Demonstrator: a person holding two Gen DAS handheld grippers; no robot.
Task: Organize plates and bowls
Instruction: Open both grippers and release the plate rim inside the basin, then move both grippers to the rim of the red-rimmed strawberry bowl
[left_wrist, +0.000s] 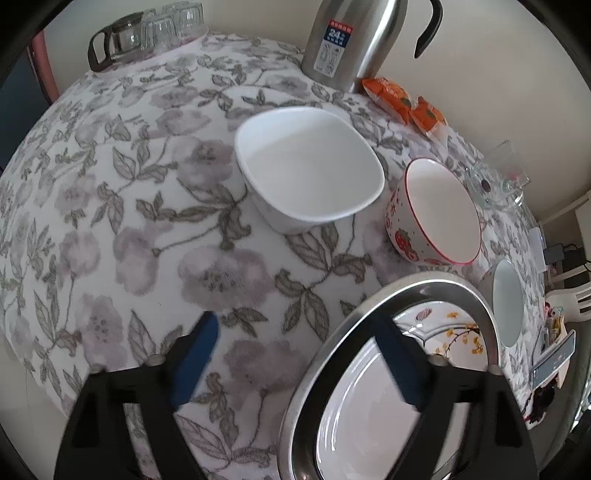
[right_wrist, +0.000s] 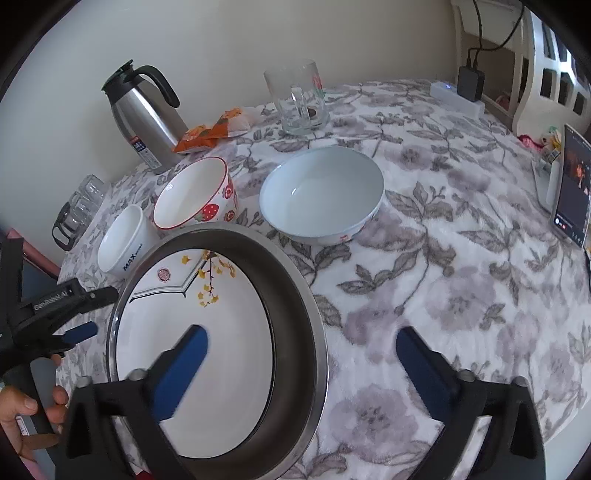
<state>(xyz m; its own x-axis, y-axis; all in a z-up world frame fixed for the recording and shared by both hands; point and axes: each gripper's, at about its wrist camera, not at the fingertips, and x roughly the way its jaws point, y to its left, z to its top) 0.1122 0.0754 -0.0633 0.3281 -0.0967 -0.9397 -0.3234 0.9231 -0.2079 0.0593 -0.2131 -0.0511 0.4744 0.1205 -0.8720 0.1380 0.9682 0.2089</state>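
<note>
A white plate with yellow flowers (left_wrist: 456, 334) (right_wrist: 229, 350) lies inside a round steel tray (left_wrist: 436, 282) (right_wrist: 291, 295) on the flowered tablecloth. My left gripper (left_wrist: 295, 325) (right_wrist: 98, 312) stands open astride the tray's left rim. The right gripper (right_wrist: 301, 332) is open astride the right rim, one finger over the plate. Neither pair of pads presses on anything. Behind the tray stand a white square bowl (left_wrist: 310, 166) (right_wrist: 125, 243), a strawberry-patterned bowl (left_wrist: 436, 214) (right_wrist: 195, 195) and a wide pale-blue bowl (left_wrist: 508, 302) (right_wrist: 321, 195).
A steel thermos jug (left_wrist: 347, 40) (right_wrist: 147, 114) and orange snack packets (left_wrist: 402, 103) sit by the wall. A glass mug (right_wrist: 299, 99) stands further right, a glass pot with tumblers (left_wrist: 147, 33) at the far left. A phone (right_wrist: 572, 184) leans near the right edge. A person's hand (right_wrist: 22, 410) holds the left gripper's handle.
</note>
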